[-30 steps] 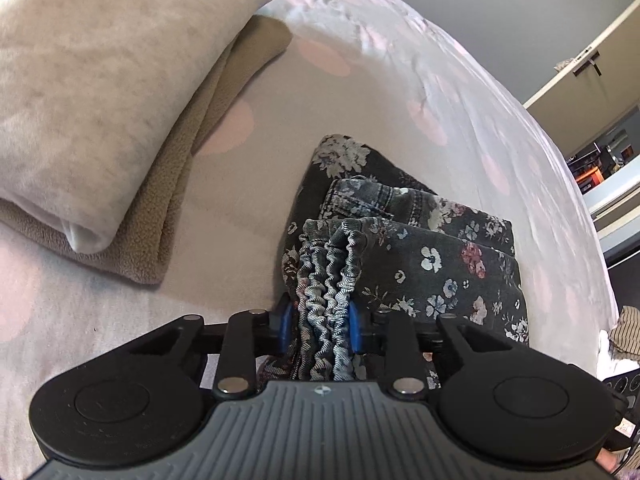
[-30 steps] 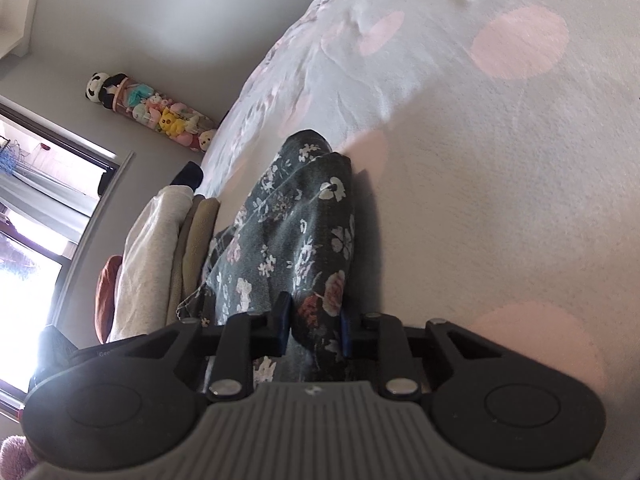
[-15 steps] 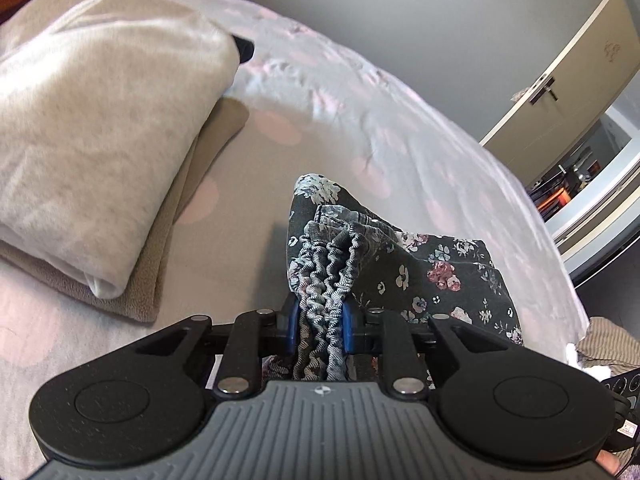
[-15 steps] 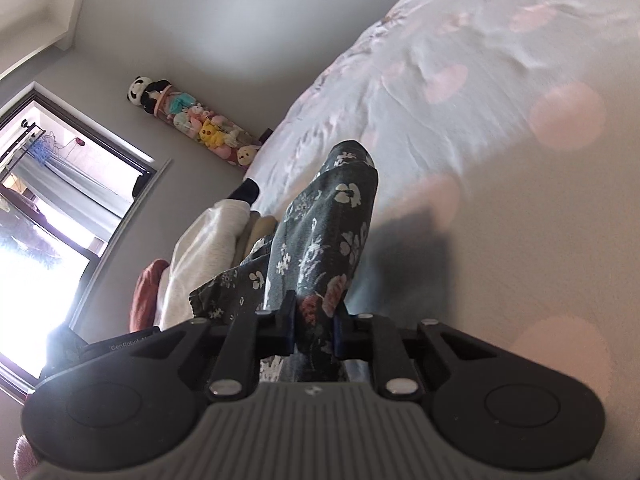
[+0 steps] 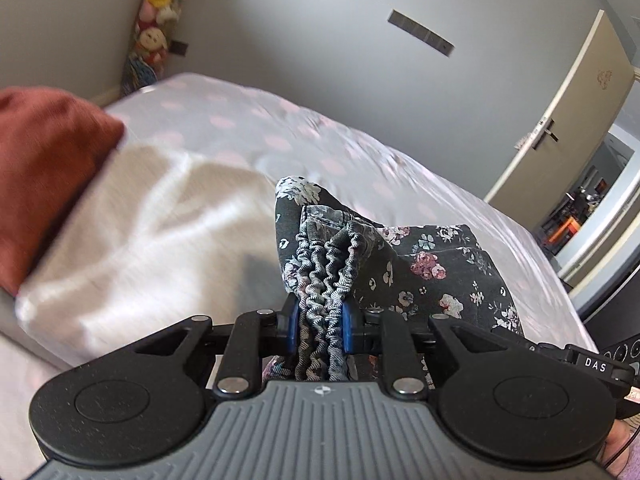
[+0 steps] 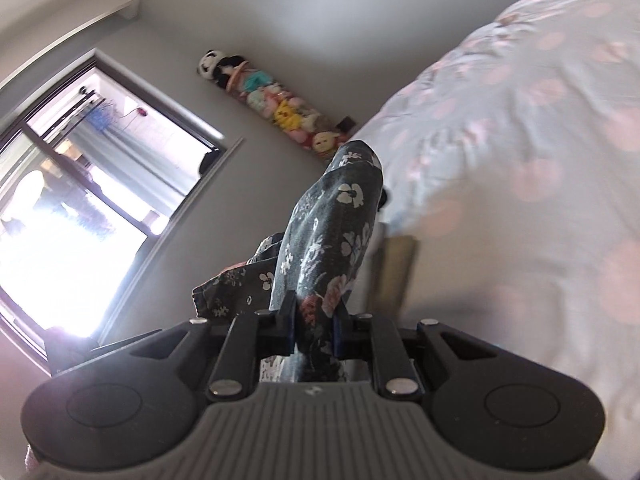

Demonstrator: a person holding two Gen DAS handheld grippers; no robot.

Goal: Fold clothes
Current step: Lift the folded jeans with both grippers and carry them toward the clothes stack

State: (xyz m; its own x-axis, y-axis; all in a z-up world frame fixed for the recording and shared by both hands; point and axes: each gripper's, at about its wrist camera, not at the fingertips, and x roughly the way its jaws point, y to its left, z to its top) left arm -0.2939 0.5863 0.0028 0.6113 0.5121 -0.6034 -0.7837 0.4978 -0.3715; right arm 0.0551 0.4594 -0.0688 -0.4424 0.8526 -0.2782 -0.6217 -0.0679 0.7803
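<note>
Two grippers carry one dark floral cotton garment (image 5: 420, 264) above the pink-dotted bed (image 5: 248, 136). Left gripper (image 5: 319, 328) fingers pinch its bunched elastic waistband; right gripper (image 6: 314, 326) fingers pinch folded cloth. Soft, light, floppy: best held at thick edges.

Daylight does all the work here, pouring in from the window (image 6: 80, 200) on the left of the right wrist view, which is totally blown out to white with a hazy glare bleeding over its frame. The bedsheet (image 6: 540, 160) on the right is smeared with motion blur, dots gone soft. Same in the left wrist view: the pale folded blanket (image 5: 152, 240) is streaky and overexposed, and the sheet beyond it is blurred. The floral garment (image 5: 420, 272) nearby stays fairly sharp, throwing a soft shadow on the blanket. Heavy fisheye bending, dark vignette in the corners.
</note>
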